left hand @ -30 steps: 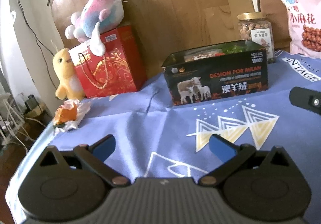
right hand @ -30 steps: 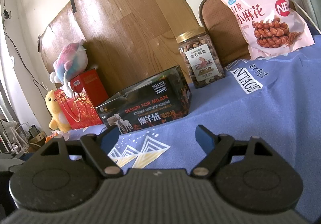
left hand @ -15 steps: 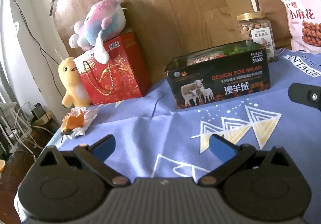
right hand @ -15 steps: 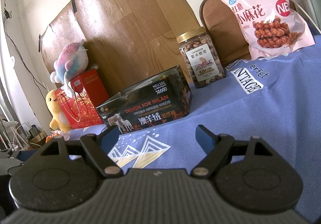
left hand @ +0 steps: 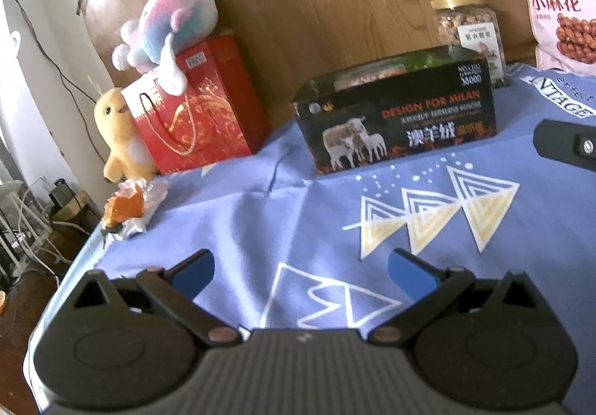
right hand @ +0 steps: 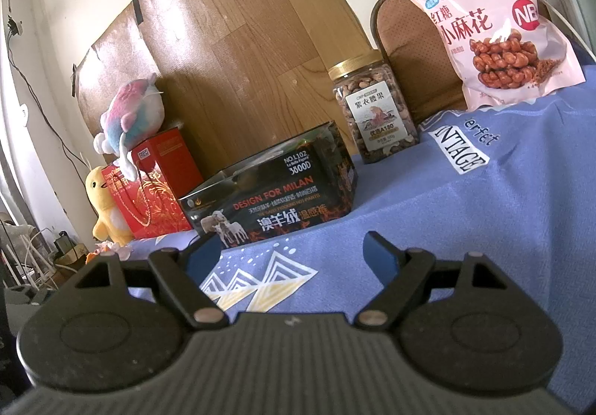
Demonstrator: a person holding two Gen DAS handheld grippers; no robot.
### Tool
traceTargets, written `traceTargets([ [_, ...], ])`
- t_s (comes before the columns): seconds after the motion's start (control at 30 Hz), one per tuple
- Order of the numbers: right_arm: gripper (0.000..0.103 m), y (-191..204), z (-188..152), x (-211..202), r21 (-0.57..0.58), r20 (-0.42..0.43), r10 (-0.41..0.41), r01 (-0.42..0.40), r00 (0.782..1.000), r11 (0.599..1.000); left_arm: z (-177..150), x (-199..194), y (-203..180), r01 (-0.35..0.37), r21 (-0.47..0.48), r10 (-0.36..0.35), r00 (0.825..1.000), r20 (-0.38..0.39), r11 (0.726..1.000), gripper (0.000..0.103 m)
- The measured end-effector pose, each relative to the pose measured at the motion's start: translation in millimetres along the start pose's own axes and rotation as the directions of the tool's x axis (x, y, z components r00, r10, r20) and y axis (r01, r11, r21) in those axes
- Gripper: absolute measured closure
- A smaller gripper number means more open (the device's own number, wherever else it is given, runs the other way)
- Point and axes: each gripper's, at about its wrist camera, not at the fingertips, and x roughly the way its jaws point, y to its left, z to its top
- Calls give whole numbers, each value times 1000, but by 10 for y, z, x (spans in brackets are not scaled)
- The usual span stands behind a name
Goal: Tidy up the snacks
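A black open-topped box (left hand: 400,117) (right hand: 275,206) printed with sheep stands on the blue cloth, with snack packets showing inside it. Behind it is a clear nut jar (left hand: 469,31) (right hand: 374,113) with a gold lid. A pink bag of fried twists (left hand: 562,5) (right hand: 495,24) leans at the back right. An orange snack in a crumpled wrapper (left hand: 128,204) lies near the cloth's left edge. My left gripper (left hand: 300,273) is open over bare cloth, well short of the box. My right gripper (right hand: 290,253) is open too, nothing between its fingers.
A red gift bag (left hand: 197,109) with a pastel plush (left hand: 171,20) on top and a yellow plush duck (left hand: 115,132) stand at the back left. A wooden board (right hand: 231,35) leans behind. The table's left edge drops to cables (left hand: 26,221). The other gripper's black part (left hand: 566,145) shows at right.
The left wrist view has shifted slightly, so the box, red bag and wrapped snack sit a little lower and further right. The right gripper's view is the same.
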Motion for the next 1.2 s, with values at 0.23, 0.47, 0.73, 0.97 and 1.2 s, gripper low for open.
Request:
traceTargets([
  [0.23, 17, 1, -4, -2, 1, 1, 0, 0, 1000, 1000, -16, 27, -30, 40, 0, -40, 998, -44, 999, 0],
  [0.47, 17, 0, -4, 0, 1, 1, 0, 0, 1000, 1000, -27, 40, -39, 44, 4, -43, 997, -56, 999, 0],
  [0.73, 17, -1, -3, -3, 1, 1, 0, 0, 1000, 1000, -34, 63, -51, 51, 6, -51, 996, -71, 999, 0],
  [0.97, 17, 0, -2, -5, 1, 1, 0, 0, 1000, 1000, -40, 61, -65, 65, 9, -64, 995, -75, 998, 0],
  [1.2, 17, -1, -2, -4, 1, 1, 1, -1, 1000, 1000, -42, 59, -63, 91, 4, -90, 993, -79, 996, 0],
])
